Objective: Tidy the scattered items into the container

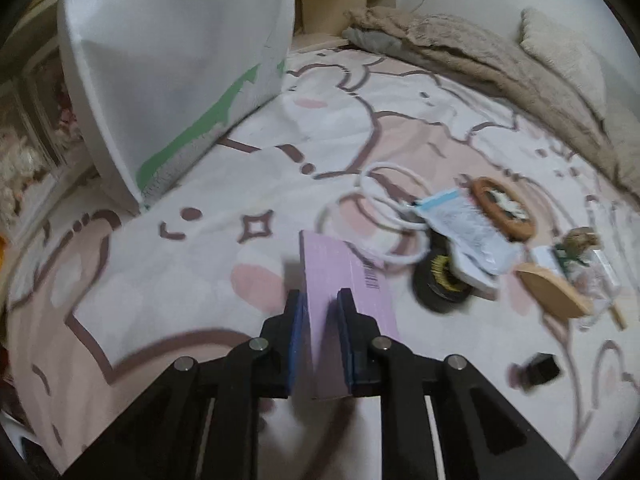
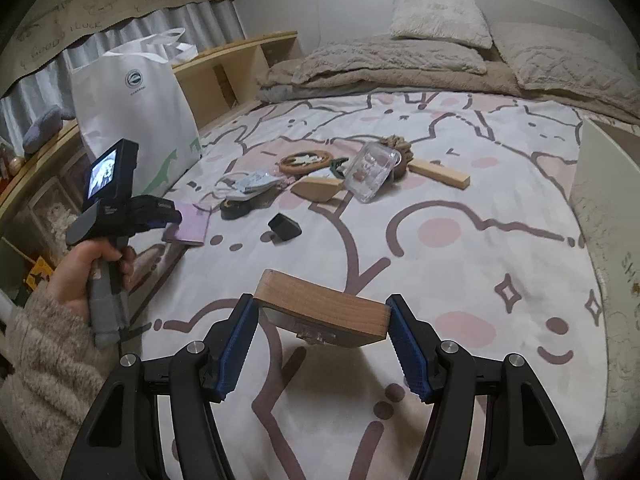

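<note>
My left gripper [image 1: 320, 296] is shut on a flat lilac box [image 1: 340, 264], blue pads pressing both faces, just above the bed. The same gripper [image 2: 176, 216] and lilac box [image 2: 192, 226] show in the right wrist view, held by a hand in a fuzzy sleeve. A white paper bag [image 1: 172, 60] stands upright at the left, close by. My right gripper [image 2: 320, 302] is shut on a wooden block [image 2: 312, 292] with a clear plastic part underneath, lifted off the sheet.
On the patterned sheet [image 1: 200, 264] lie a white cable [image 1: 380, 216], a mask packet [image 1: 460, 224], a round wooden frame [image 1: 504, 208], a black disc [image 1: 440, 284], a clear box [image 2: 372, 172], a wooden stick [image 2: 440, 172] and a small black block [image 2: 284, 228]. Blankets and pillows [image 2: 440, 20] lie behind.
</note>
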Tool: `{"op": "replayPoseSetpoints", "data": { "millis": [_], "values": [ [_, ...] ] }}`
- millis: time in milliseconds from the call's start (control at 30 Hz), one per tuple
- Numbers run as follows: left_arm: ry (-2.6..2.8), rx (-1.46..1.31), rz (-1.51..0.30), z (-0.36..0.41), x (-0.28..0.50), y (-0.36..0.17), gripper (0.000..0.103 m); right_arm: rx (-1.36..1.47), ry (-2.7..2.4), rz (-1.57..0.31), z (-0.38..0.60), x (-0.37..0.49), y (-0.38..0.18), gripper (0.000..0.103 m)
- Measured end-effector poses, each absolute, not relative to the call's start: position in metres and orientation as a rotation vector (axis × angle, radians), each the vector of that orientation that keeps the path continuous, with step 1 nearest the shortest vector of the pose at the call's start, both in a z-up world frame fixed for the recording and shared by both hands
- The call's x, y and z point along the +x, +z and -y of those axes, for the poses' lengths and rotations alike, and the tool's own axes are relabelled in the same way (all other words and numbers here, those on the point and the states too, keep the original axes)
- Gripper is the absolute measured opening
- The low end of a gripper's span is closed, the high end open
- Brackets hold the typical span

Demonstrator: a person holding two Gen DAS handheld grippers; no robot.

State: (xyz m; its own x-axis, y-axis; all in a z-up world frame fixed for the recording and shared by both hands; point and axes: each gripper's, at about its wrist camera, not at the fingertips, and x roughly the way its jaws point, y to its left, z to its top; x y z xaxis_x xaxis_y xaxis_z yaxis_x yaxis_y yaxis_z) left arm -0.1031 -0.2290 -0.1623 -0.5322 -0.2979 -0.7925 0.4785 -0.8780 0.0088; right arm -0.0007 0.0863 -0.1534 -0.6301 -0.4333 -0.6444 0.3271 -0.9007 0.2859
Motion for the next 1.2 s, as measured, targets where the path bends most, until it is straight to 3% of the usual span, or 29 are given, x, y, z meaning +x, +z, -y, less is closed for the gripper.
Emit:
{"op": "replayPoseSetpoints", "data": {
  "millis": [167,233,500,567,633,667,1000,1133,1167,1200],
  "values": [
    [-2.411,1.200,-0.277,0.219,-0.100,-0.164,0.017,1.007,-2.538,0.211,-0.095,0.007,-0.144,0.066],
    [-2.413,1.198,-0.269,0.218,-0.098,-0.163,0.009,1.003,-2.546,0.226,-0.100,0.010,-0.143,0.066],
    [-2.461,1.246,-0.240,0.205,-0.089,-0.165,0.005,1.001,-2.552,0.254,-0.110,0.013,-0.143,0.066],
    [-2.462,1.261,-0.217,0.202,-0.090,-0.168,0.018,0.994,-2.551,0.253,-0.111,0.014,-0.142,0.066],
    [-2.453,1.277,-0.197,0.201,-0.093,-0.172,0.086,0.991,-2.547,0.258,-0.113,0.015,-0.142,0.066],
    [-2.448,1.272,-0.188,0.200,-0.094,-0.173,0.092,0.991,-2.545,0.260,-0.113,0.015,-0.143,0.066],
    [-2.338,1.269,-0.006,0.178,-0.120,-0.194,0.093,1.029,-2.521,0.283,-0.121,0.012,-0.154,0.066],
    [-2.301,1.247,-0.060,0.178,-0.125,-0.210,0.093,1.036,-2.520,0.283,-0.122,0.012,-0.156,0.066],
    [-2.301,1.233,-0.086,0.179,-0.124,-0.211,0.092,1.038,-2.520,0.285,-0.123,0.011,-0.156,0.066],
    [-2.311,1.228,-0.097,0.177,-0.123,-0.211,0.082,1.038,-2.519,0.288,-0.124,0.011,-0.156,0.066]
  ]
}}
